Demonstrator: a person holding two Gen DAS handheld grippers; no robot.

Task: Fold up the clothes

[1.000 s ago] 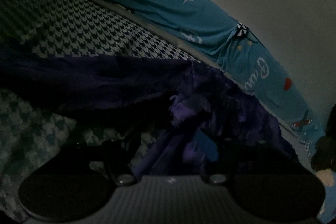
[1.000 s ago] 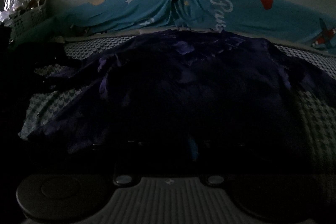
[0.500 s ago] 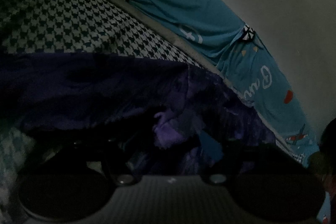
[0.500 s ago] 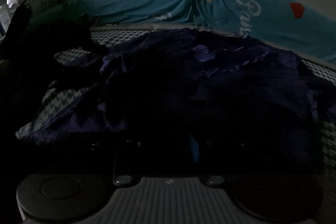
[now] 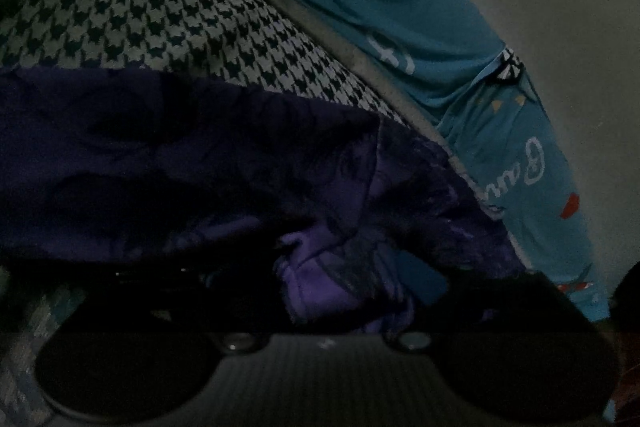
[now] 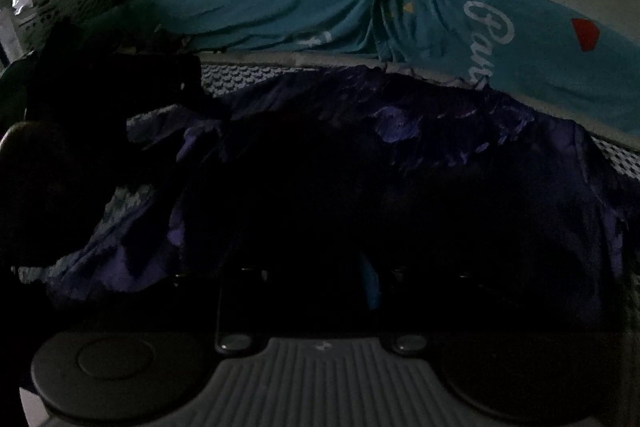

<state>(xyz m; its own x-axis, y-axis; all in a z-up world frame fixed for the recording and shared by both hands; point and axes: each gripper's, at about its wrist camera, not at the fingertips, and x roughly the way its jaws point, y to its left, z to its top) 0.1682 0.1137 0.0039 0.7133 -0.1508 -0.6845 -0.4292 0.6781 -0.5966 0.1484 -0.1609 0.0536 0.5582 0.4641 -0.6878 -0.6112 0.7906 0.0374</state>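
Purple garment (image 6: pixel 400 155) lies lengthwise along wall, parallel w/ bed edge

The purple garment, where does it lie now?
In both wrist views the purple garment lies spread on the houndstooth bed cover, directly ahead of the cameras, with the blue printed sheet along the wall behind it.

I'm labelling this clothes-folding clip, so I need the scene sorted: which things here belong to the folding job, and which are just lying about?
Part of the job:
- purple garment, spread on the checked bedsheet
- left gripper, jaws opening over a purple fold
- right gripper, too dark to read

Just lying about:
- blue printed cloth along the wall
- basket
- dark pile beside it
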